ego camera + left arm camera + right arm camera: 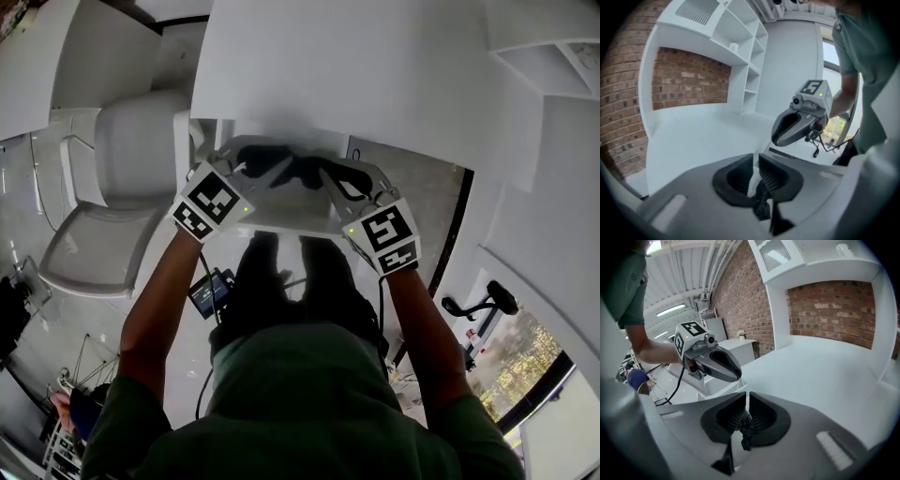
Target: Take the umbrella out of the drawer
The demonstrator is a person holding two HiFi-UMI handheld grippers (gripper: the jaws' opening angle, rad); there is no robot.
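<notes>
No umbrella and no drawer show in any view. My left gripper (270,169) and right gripper (325,174) are held side by side at the front edge of a white desk top (356,75), tips close together. In the left gripper view my left gripper (754,169) has its dark jaws a narrow slit apart with nothing between them, and the right gripper (799,123) hangs just ahead of it. The right gripper view shows my right gripper (746,409) the same way, only a thin gap and nothing in it, with the left gripper (711,361) close by.
A white shelf unit (740,56) with a brick back wall (834,310) stands on the desk, and a small cup (734,47) sits on one shelf. A white chair (122,187) is to the left of the desk. The person's legs (281,281) are below the desk edge.
</notes>
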